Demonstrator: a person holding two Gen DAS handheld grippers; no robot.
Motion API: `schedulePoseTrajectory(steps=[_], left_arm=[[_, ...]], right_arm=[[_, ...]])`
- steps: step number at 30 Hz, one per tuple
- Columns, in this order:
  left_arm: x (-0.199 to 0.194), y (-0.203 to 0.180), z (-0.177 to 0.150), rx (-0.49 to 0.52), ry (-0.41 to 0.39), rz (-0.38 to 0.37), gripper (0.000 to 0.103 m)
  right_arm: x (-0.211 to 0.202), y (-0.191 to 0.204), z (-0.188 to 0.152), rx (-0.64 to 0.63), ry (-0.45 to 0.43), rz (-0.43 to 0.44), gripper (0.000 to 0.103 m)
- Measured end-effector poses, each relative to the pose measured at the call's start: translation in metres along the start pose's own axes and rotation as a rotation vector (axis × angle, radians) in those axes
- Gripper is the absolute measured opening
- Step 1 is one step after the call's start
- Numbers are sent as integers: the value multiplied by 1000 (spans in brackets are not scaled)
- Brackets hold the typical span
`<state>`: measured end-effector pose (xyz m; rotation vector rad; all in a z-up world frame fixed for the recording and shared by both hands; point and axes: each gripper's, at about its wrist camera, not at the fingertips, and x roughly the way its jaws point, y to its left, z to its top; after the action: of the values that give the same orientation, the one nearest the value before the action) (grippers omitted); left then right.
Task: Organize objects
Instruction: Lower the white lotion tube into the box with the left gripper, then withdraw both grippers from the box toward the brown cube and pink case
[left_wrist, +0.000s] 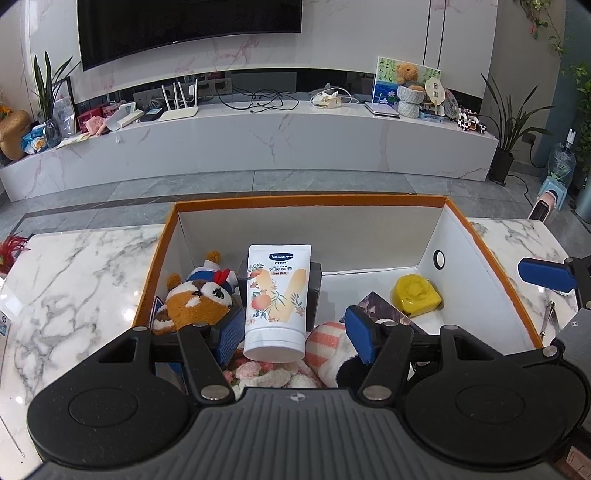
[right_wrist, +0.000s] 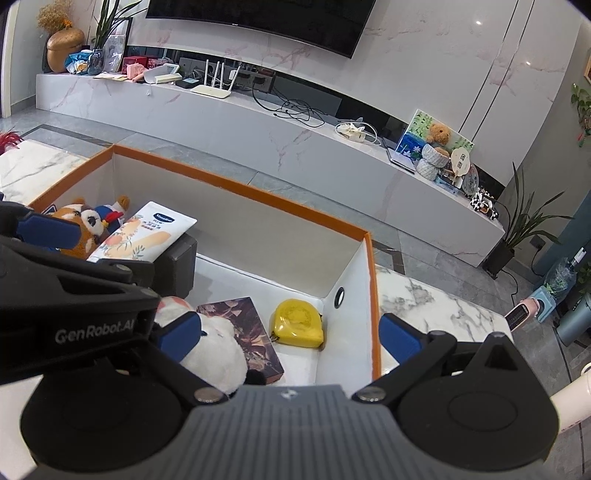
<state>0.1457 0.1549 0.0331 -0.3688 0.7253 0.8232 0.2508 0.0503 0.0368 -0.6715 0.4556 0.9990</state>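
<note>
Fingers (left_wrist: 229, 334) on the left gripper (left_wrist: 295, 338) are gaping around the lotion tube (left_wrist: 277, 299), not squeezing; right gripper (right_wrist: 290, 336) is wide open over the box (right_wrist: 373, 295), plush toys (left_wrist: 195, 302) crowding beside the tube.

box (left_wrist: 491, 258) right half open, toys (left_wrist: 195, 302) crowd left

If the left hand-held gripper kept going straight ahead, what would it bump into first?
Probably the Vaseline tube: it lies right between the open fingers of the left hand-held gripper, leaning on a dark box. Depth is hard to judge.
</note>
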Motion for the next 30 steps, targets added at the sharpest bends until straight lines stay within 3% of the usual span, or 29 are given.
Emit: schedulePoseTrajectory(steps=[9,30], left_arm=[[-22,-6,-6,26,-29,18,70],[-111,-7,-34,-3,-168,109,74]], right_arm=[[-21,-4,-5,0,-10,3,102],[-95,-6,-28,235,-34,158,102]])
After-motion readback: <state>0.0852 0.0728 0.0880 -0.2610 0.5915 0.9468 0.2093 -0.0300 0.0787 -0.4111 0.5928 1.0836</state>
